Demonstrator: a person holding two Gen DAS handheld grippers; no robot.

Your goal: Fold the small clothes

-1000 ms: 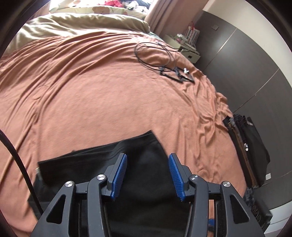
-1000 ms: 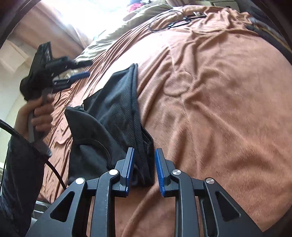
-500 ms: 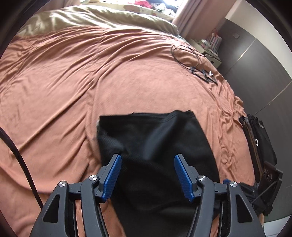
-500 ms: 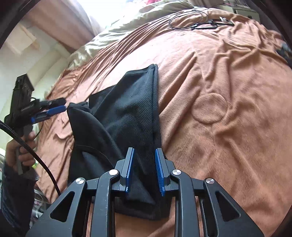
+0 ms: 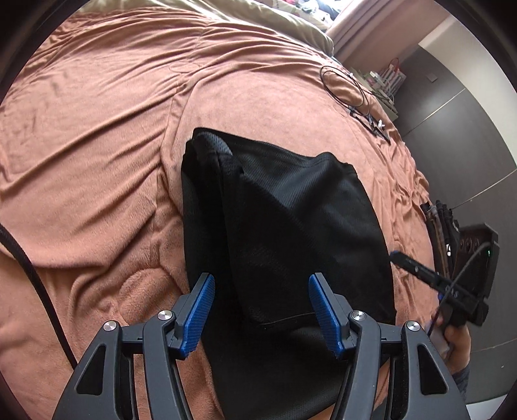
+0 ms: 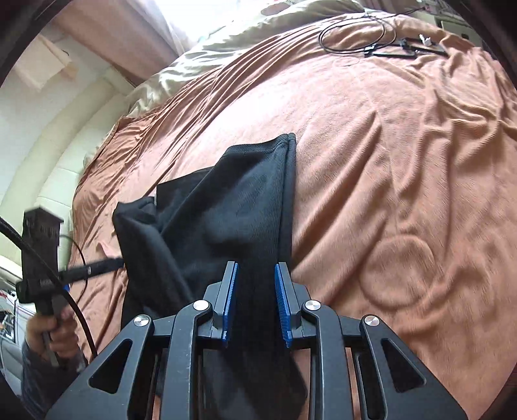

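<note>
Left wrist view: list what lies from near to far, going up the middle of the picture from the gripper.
left gripper → black mesh garment → brown blanket → olive duvet

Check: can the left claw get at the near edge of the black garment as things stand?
Probably yes. The left claw is open, its fingers apart with the black garment lying directly below on the blanket. Nothing sits between them. The right claw works the opposite edge, clear of that path.
</note>
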